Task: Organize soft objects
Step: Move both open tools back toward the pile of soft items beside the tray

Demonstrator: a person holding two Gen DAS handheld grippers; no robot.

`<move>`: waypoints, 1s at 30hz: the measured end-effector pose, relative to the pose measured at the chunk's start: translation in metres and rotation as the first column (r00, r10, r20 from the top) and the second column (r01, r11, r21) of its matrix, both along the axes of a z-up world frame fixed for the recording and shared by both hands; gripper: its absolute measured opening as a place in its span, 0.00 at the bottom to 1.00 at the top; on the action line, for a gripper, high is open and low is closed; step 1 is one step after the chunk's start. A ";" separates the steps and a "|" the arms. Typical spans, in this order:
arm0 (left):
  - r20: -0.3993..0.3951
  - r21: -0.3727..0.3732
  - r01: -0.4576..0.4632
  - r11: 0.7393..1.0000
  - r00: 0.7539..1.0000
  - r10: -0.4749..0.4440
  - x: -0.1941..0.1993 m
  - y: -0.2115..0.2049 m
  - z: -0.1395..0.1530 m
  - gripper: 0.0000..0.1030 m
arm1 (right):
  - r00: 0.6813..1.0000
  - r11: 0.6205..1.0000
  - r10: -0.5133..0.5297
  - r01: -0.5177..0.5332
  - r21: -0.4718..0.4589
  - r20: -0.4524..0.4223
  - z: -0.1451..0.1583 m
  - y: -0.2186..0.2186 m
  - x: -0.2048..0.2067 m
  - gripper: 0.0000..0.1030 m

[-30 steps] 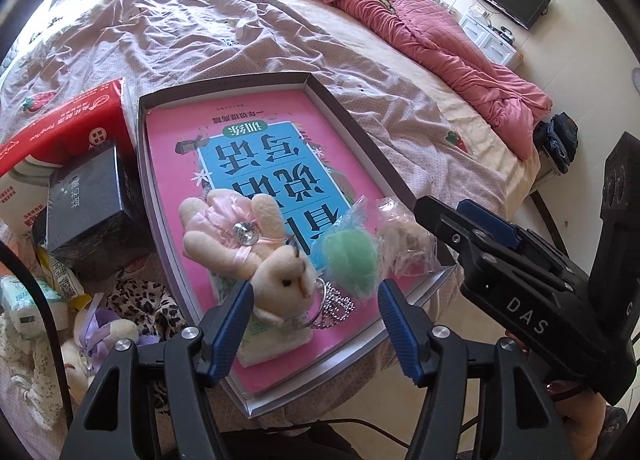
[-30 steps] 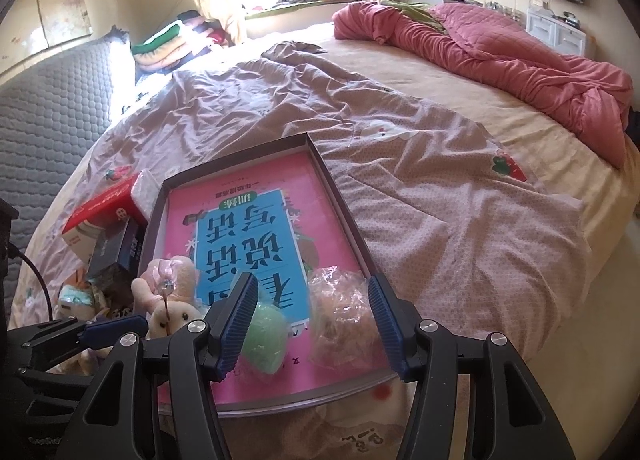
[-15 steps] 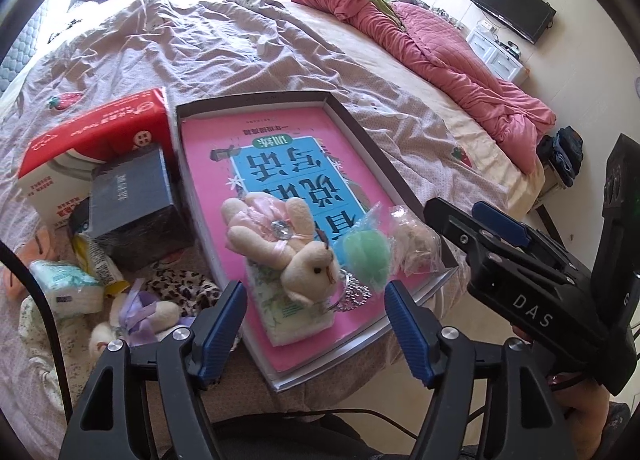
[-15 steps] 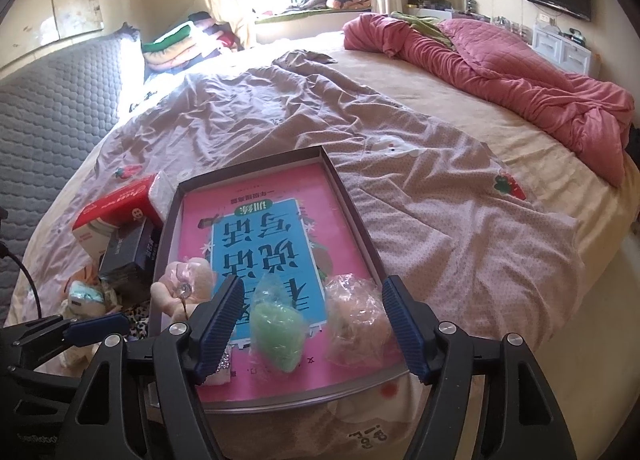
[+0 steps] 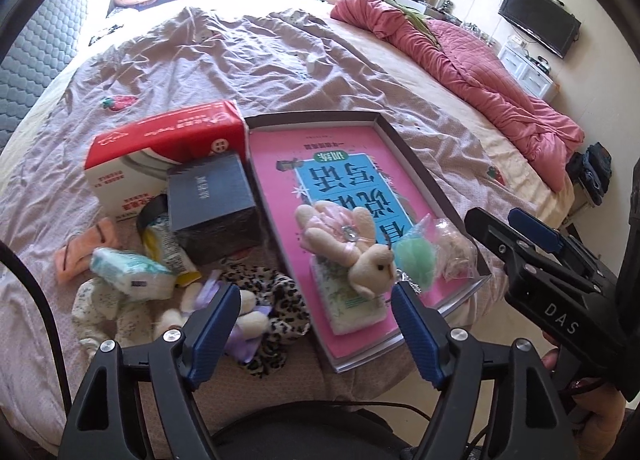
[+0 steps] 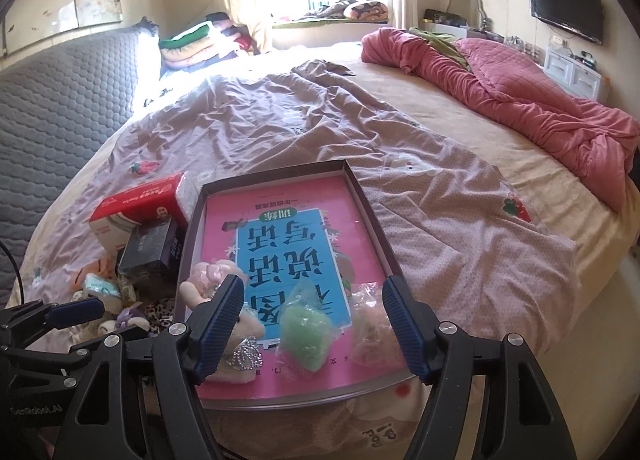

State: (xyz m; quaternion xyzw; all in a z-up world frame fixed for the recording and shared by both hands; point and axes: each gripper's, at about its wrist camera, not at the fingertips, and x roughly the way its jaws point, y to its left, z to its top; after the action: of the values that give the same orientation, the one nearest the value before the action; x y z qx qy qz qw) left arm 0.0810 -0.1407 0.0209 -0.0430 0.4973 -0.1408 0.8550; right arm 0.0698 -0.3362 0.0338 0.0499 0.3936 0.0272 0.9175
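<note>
Your way is open over the far half of the tray (image 6: 372, 216) and the bare bed (image 6: 460, 244) right of it. Left side is blocked: red box (image 5: 164, 152), dark box (image 5: 210, 200), loose plush pile (image 5: 244, 308).

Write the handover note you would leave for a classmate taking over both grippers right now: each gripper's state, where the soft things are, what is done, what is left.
Left gripper: jaws opening, nothing between them, held above the near bed edge.
Right gripper: open, empty, above the tray's near end.
In the tray: plush bunny on a tissue pack, bagged green ball, bagged beige item.
Left to sort, in the pile beside the tray: leopard-print cloth, purple-bowed plush, wipes pack, peach cloth, next to the dark box.
</note>
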 end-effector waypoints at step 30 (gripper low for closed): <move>0.091 0.000 -0.249 0.969 0.965 0.248 -0.026 0.126 0.048 0.79 | 0.977 0.977 0.202 -0.197 -0.083 0.064 0.032 0.080 -0.020 0.72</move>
State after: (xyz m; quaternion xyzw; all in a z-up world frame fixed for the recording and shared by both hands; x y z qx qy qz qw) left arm 0.0547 -0.0151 0.0690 -0.0936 0.4495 -0.0316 0.8878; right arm 0.0494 -0.2561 0.0659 -0.0259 0.3643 0.1059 0.9249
